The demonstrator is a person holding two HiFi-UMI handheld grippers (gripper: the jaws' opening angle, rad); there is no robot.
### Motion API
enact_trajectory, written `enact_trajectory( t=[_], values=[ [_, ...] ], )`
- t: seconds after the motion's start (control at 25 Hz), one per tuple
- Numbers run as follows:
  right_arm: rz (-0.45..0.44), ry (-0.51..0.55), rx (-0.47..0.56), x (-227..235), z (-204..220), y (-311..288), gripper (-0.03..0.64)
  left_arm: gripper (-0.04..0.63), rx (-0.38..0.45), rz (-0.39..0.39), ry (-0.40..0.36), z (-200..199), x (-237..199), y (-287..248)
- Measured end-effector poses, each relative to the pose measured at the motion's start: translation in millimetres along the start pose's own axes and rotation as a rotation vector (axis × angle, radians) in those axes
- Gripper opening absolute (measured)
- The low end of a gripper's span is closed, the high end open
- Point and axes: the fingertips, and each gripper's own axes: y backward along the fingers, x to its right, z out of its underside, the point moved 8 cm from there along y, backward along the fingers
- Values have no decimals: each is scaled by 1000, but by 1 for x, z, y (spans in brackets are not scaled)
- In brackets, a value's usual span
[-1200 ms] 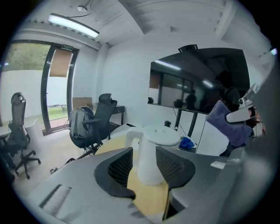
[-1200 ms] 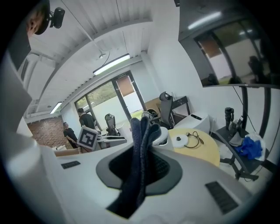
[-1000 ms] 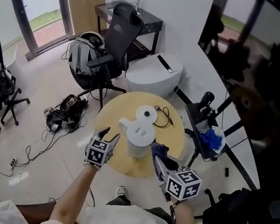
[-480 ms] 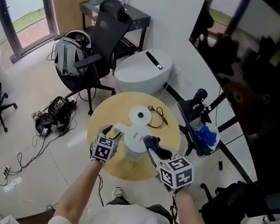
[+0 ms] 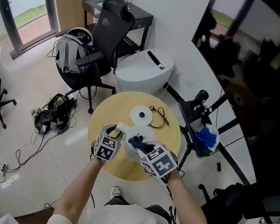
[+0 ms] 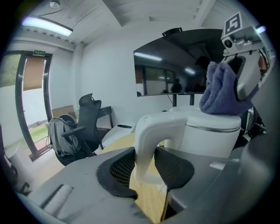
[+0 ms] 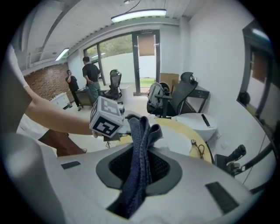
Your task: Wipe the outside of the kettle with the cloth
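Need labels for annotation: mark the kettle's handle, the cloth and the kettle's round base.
kettle's handle point(image 6: 144, 148), left gripper view, on its upright stretch.
cloth point(image 7: 139, 157), right gripper view, on its bunched fold.
kettle's round base point(image 5: 146, 118), head view, on its white top.

Left claw point(image 5: 114, 131): a second ago it hung short of the kettle point(image 5: 142, 131), off its left side. It has since come forward and down to the handle point(image 6: 151, 140), which now stands between its jaws.
Left claw's jaws: wider before, now closing on the handle, with a pad against each side of it.
Right claw point(image 5: 135, 142): it was out to the right of the kettle, nearer the person. It has swung in leftward and now sits over the kettle's top.
Cloth point(image 7: 140, 148): carried along in the right claw, from clear of the kettle to down on its top.
Gap between claws: well apart before, now just beside each other.
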Motion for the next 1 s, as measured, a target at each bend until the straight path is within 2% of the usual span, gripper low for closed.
enact_trajectory(
  t=[0.28,0.44,0.72,1.0],
  values=[
    [-27,71,-36,-3,-34,-32,69,150,-8,0,2,-1,2,2],
    [33,10,-9,29,-43,-41,69,150,-5,-7,8,0,2,4],
    [193,-127,-4,80,-4,-13,69,152,-4,-13,27,3,0,7],
    [190,-83,-11,52,16,7,69,152,-20,-21,41,1,1,6]
  ],
)
